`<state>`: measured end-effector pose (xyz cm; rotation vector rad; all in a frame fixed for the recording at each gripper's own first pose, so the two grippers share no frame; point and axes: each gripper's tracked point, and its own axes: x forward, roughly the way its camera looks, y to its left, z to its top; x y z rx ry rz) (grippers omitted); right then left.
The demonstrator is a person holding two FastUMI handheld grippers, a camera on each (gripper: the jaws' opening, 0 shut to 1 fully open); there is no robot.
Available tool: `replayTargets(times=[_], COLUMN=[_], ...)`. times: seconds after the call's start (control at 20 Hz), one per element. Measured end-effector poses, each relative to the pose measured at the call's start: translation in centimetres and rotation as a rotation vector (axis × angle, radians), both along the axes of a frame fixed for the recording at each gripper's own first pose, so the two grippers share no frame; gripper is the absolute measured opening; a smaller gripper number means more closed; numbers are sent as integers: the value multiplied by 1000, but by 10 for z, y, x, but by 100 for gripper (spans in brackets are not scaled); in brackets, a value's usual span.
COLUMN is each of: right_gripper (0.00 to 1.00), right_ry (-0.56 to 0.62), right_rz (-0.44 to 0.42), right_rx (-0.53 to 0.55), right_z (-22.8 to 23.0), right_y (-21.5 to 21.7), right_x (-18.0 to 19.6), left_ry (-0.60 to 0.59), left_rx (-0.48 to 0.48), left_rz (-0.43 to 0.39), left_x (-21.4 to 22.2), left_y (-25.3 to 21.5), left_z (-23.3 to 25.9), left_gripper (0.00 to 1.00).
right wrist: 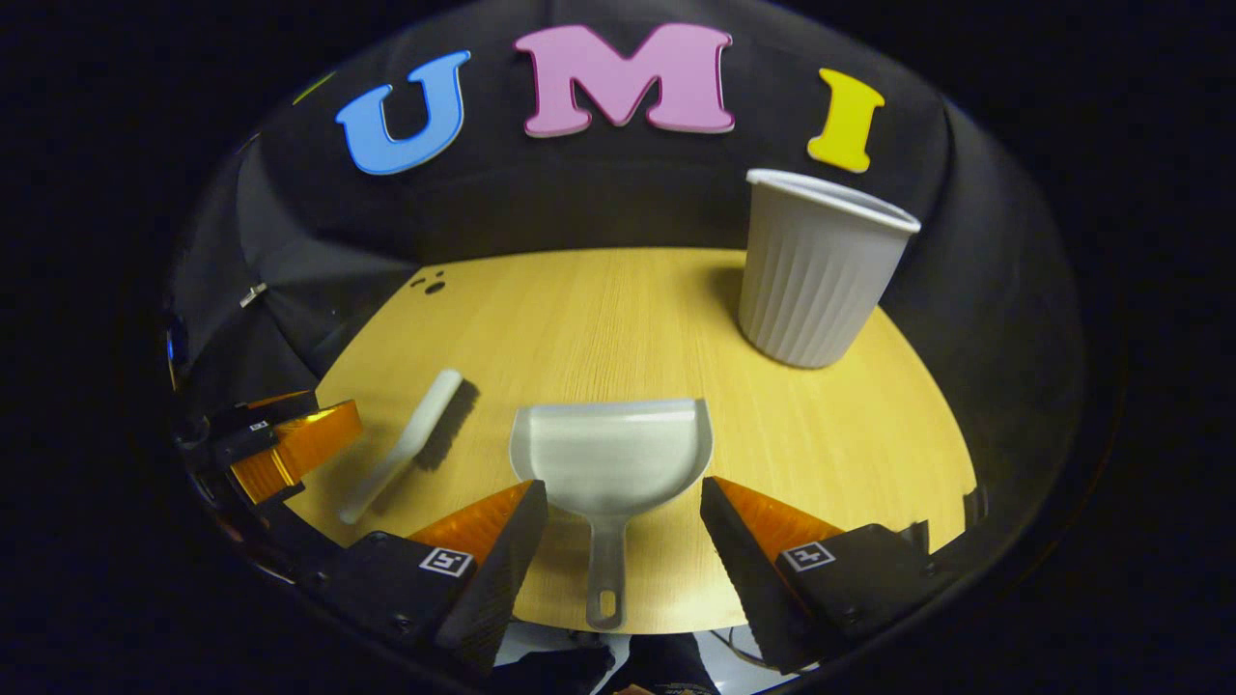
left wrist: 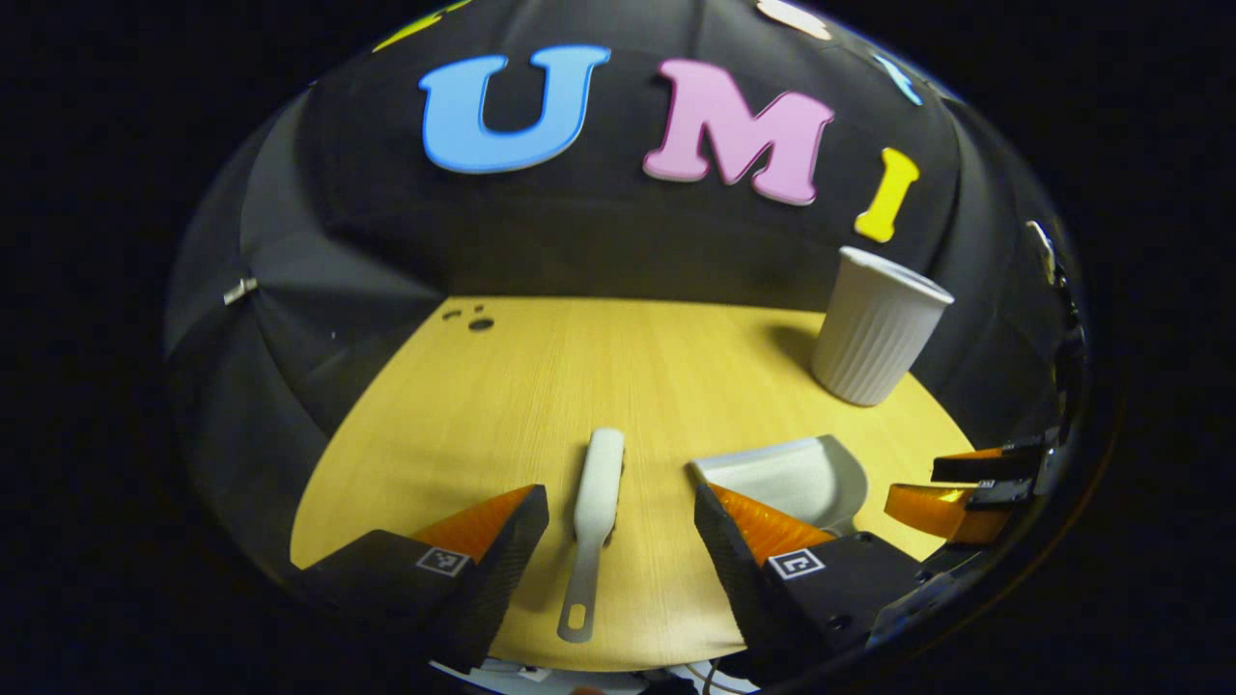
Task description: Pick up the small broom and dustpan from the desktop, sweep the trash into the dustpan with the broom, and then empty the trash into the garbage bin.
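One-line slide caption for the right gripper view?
Right gripper open above the dustpan handle; broom to its left, ribbed bin behind on the desktop.

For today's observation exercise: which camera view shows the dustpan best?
The right gripper view: the dustpan lies whole on the table, its handle pointing between the open right gripper. In the left gripper view, the dustpan is partly hidden behind one finger.
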<state>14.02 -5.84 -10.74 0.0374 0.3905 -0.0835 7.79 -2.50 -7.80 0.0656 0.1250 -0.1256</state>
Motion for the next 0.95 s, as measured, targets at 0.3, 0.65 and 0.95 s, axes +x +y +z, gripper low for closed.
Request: replayTargets(times=[0.3,0.65,0.95], right_gripper=[99,98,98], right_ry=[-263,-346,-325], right_rz=[48,52,47], right_rx=[-89,-88,-11], right_z=[76,84,71], right_y=[12,13,18], right_x=[-38,-79,-95], left_ry=[-215,-310,-190], left_rx=[-113,-106,-94], left_rz=[-29,42,-10], left_x=[-87,-137,-130], left_y=[-27,-19,-29], left_z=[69,81,47], left_gripper=[96,96,96])
